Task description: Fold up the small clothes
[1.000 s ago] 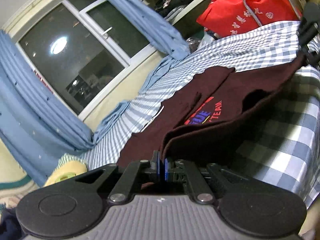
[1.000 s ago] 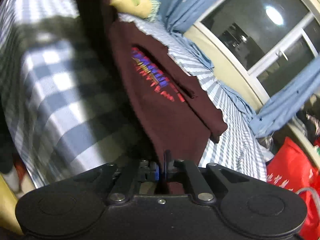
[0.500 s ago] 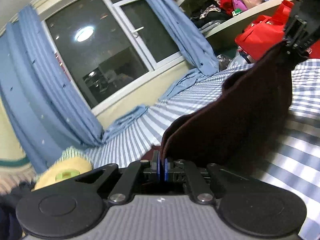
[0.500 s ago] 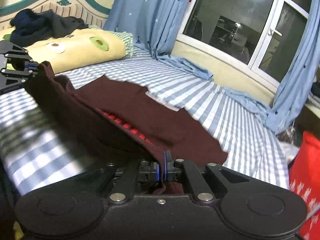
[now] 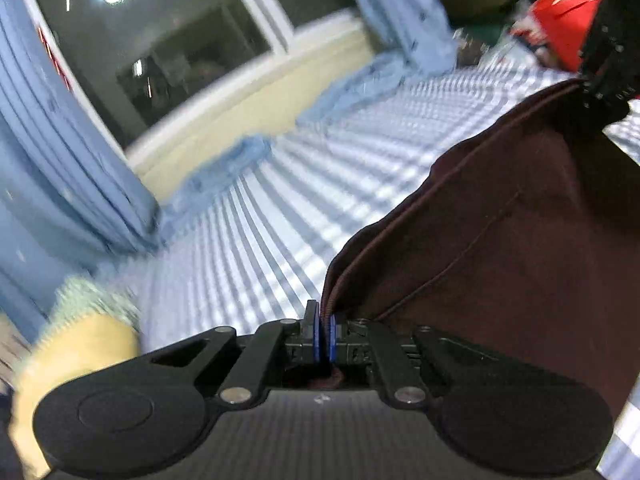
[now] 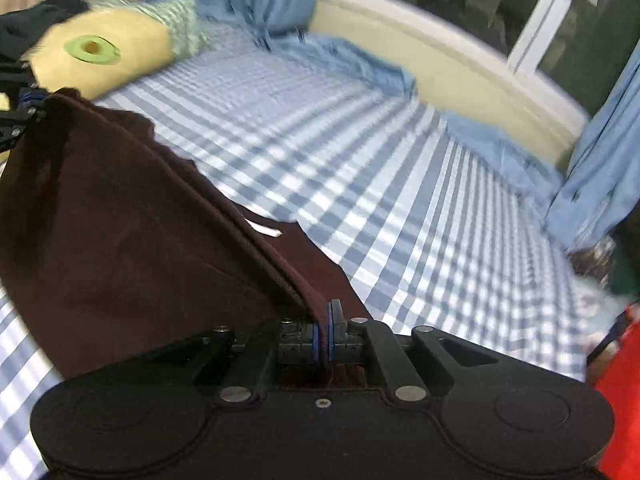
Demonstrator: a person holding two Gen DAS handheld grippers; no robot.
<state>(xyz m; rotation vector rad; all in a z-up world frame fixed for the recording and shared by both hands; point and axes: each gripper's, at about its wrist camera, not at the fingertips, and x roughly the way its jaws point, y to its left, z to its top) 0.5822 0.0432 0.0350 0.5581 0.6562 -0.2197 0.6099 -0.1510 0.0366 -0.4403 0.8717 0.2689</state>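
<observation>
The left tool point(image 5: 324, 334) is closed tight on a hem of the shirt point(image 5: 500, 248), a dark maroon knit with a stitched seam running diagonally across it. Its blue pads pinch the doubled, ribbed edge. The right tool point(image 6: 325, 334) is likewise clamped narrow on another part of the same hem, with the cloth bunched between its blue pads.

The shirt hangs stretched between the two tools, lifted over the bed point(image 6: 360, 168). In the right view its lower part lies on the sheet, where a small white label point(image 6: 266, 230) shows. The cloth is soft and matte, falling in a broad sloping fold.

The bed is covered with a blue-and-white checked sheet. A yellow plush pillow point(image 6: 108, 54) with a green ring and a green-striped end lies by the head of the bed. Pale blue curtains point(image 5: 60, 152) hang in pleats before a dark window point(image 5: 168, 40), their ends pooled on the sheet. A glossy red bag point(image 5: 568, 12) lies beyond the far edge of the bed. Both views are blurred.
</observation>
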